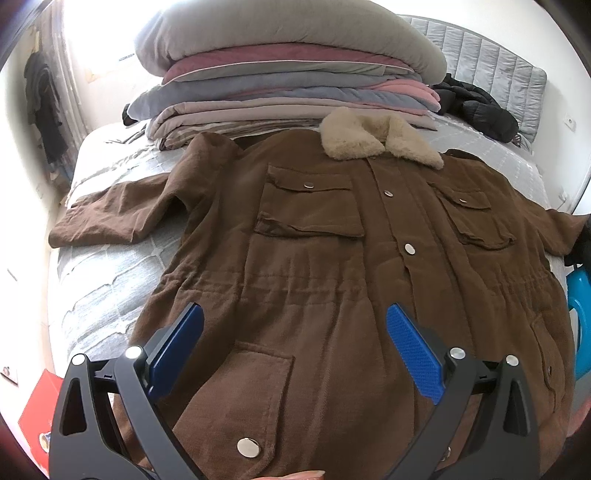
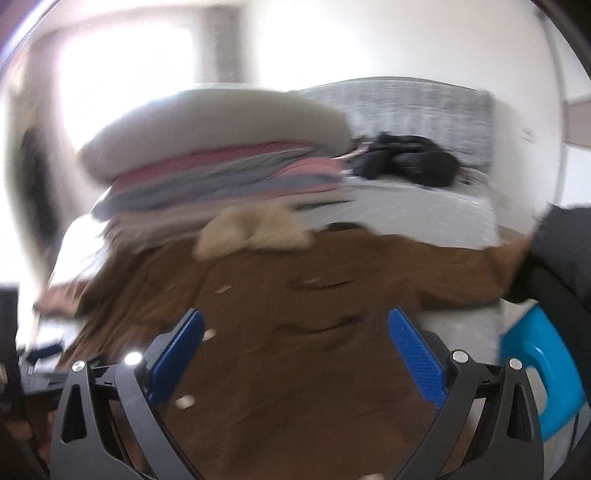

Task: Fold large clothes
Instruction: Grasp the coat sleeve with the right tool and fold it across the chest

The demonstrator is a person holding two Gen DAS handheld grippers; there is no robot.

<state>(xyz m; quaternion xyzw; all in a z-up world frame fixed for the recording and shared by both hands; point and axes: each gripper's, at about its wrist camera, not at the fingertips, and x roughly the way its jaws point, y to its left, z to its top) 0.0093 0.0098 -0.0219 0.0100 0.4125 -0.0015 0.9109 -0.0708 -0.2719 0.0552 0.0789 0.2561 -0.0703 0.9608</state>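
Above the lower half of the brown coat, the left gripper hangs with its blue-padded fingers spread wide and nothing between them, the fabric below showing through the gap. The right gripper is likewise spread wide and empty, its blue pads framing the coat's right side, though that view is smeared with motion blur and fine detail is lost. The coat lies flat and face up on the bed, buttoned along the front with metal snaps, two flap pockets on the chest, a gathered waist seam across the middle, and a lower pocket with a snap close to the left gripper. Its cream fleece collar points toward the far end of the bed, touching the foot of a stack of folded blankets topped by a large grey pillow. One sleeve stretches out sideways over the grey quilted cover; the other reaches toward the bed's opposite edge. A black puffer jacket is bunched beside the stack, in front of the grey padded headboard. A blue plastic stool stands beside the bed, near the right gripper, and a red object shows at the lower corner of the left view.
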